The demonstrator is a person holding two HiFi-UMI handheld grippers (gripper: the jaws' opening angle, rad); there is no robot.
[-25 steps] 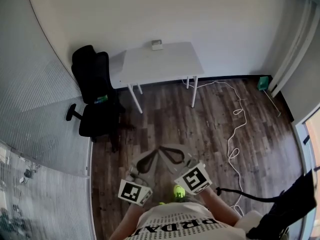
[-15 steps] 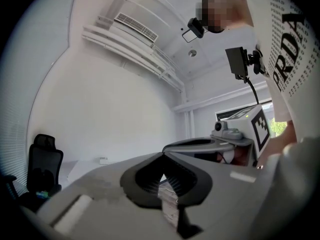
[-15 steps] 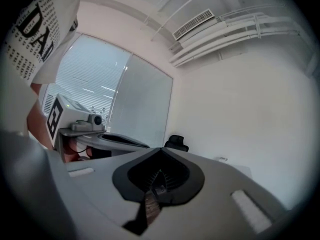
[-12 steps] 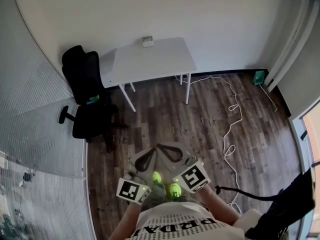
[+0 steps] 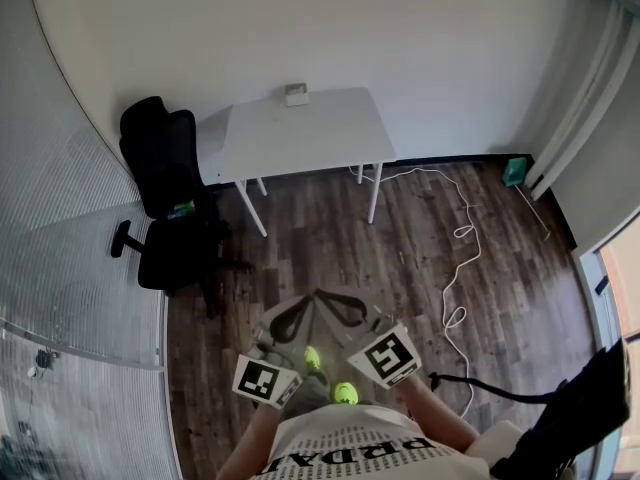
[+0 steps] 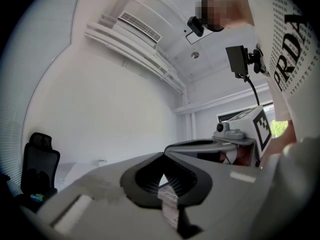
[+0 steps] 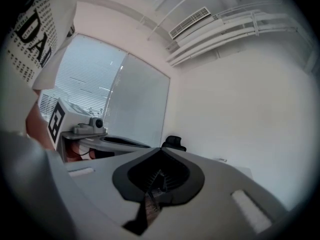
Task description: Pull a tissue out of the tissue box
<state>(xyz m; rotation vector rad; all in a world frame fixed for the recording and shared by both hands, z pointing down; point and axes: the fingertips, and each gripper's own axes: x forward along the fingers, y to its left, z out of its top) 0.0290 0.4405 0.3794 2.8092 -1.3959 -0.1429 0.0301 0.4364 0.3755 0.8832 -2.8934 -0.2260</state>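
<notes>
Two grippers are held out low in front of the person, close side by side, and both are a long way from the job. Far on the left stands a black office chair (image 5: pixel 165 198), just beside the white table (image 5: pixel 300 133). The tissue box (image 5: pixel 296 94) sits on the far edge of that table, close to the wall, with nothing else on the table top. Nearer, the left gripper (image 5: pixel 306 301) has its jaws pressed together with nothing between them, as its own view shows. The right gripper (image 5: pixel 330 298) is the same, tips touching and empty. The two almost touch at their tips. On the right, a long white cable (image 5: pixel 460 238) snakes over the wood floor (image 5: pixel 400 238), and a small green thing (image 5: pixel 514 171) sits by the far right wall. I think the job has not really begun, because the person needs to get to the table first. A foot could catch the cable if the walk drifts right. The box looks small and light, so I think it may slide or lift up when the tissue is tugged, unless one gripper holds it down. If the jaws are not spread before the reach, they will only poke the tissue and push it in. A weak pinch could tear off just a bit.
</notes>
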